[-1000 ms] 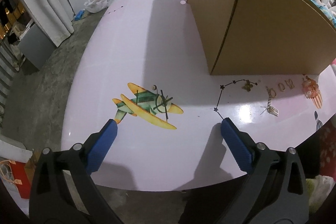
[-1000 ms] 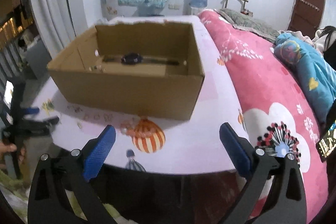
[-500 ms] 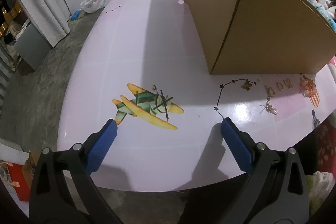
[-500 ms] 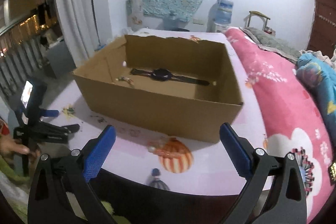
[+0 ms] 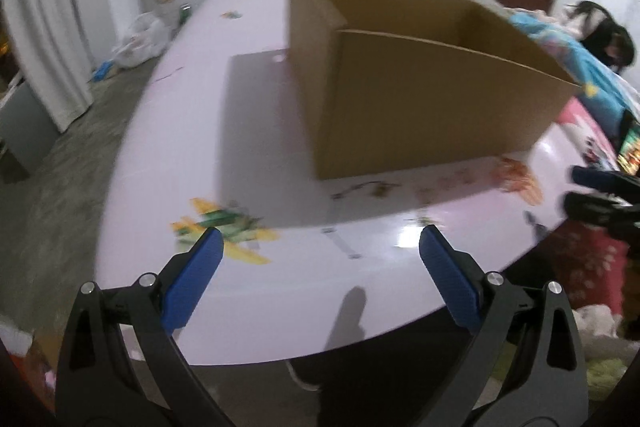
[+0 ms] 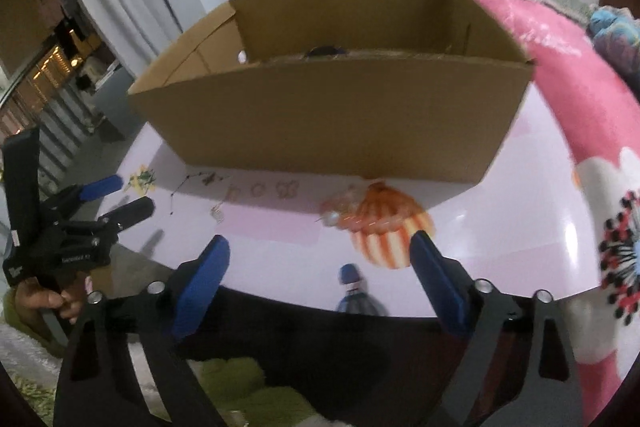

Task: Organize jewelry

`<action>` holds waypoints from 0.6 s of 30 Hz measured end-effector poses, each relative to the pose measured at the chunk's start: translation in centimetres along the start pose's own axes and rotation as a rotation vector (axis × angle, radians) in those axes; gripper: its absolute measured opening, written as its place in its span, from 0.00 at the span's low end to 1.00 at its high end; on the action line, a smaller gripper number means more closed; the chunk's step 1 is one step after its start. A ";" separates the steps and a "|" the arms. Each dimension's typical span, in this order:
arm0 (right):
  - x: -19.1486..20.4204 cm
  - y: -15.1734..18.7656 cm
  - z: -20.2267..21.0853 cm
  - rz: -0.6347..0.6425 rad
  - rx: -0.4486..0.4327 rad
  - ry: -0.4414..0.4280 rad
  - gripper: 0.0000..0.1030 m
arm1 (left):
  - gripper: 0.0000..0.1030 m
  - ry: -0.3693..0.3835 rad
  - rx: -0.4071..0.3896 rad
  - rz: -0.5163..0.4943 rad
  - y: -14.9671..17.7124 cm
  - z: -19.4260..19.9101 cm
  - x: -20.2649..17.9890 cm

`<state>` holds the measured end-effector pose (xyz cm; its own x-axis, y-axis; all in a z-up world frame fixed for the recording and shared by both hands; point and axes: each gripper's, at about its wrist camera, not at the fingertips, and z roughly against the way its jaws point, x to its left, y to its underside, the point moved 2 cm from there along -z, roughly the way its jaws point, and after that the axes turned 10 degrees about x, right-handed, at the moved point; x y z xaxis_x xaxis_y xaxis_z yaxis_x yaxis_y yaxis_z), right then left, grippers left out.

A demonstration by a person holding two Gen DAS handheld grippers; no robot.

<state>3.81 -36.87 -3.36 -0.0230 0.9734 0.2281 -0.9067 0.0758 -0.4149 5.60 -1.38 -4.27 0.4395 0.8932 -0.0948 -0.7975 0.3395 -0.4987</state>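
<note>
Broadly, a glossy pale-pink table (image 6: 500,195) with printed cartoon pictures fills both views, and an open brown cardboard box (image 6: 328,123) stands on it toward twelve o'clock from the right gripper. Beyond the table at two o'clock in the right wrist view lies a pink flowered blanket (image 6: 580,99). A white curtain (image 5: 44,27) hangs at ten o'clock in the left wrist view.

Inside the box, only the top of a dark watch (image 6: 326,51) shows over the near wall. Just in front of that wall the jewelry lies in a loose row on the bare tabletop: a pile of peach-coloured beaded jewelry (image 6: 352,211) at twelve o'clock from the right gripper, resting over a printed orange-striped balloon (image 6: 392,243); then small gold rings and a butterfly-shaped piece (image 6: 288,189) at eleven o'clock; a small silver charm (image 6: 218,213); and a thin dark chain with star links (image 6: 188,183) at ten o'clock. All are blurred.

The right gripper (image 6: 320,263) hangs above the table's near edge with its blue pads well apart; its jaws have just been closing a little, and nothing is between them. The left gripper (image 5: 318,255) is released too, empty over the table beside a printed yellow-green aeroplane (image 5: 228,231). A hand (image 6: 44,301) grasps its handle at eight o'clock in the right wrist view.
</note>
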 end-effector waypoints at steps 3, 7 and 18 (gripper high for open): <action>0.5 0.0 -0.4 0.015 0.009 -0.008 0.77 | 0.86 0.022 -0.003 -0.059 0.0 -0.4 -2.0; 0.6 -0.3 -0.3 0.048 -0.006 0.026 0.65 | 0.72 0.041 0.013 -0.106 0.0 -1.2 -4.0; 1.8 -1.0 -3.1 0.312 0.019 0.235 0.25 | 0.52 0.050 0.043 -0.162 -0.2 -2.6 -6.0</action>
<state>6.00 -34.55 -5.27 -0.2039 0.9721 -0.1158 -0.8791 -0.2339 -0.4152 4.21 -7.58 -5.84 0.5830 0.8103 -0.0596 -0.7308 0.4910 -0.4741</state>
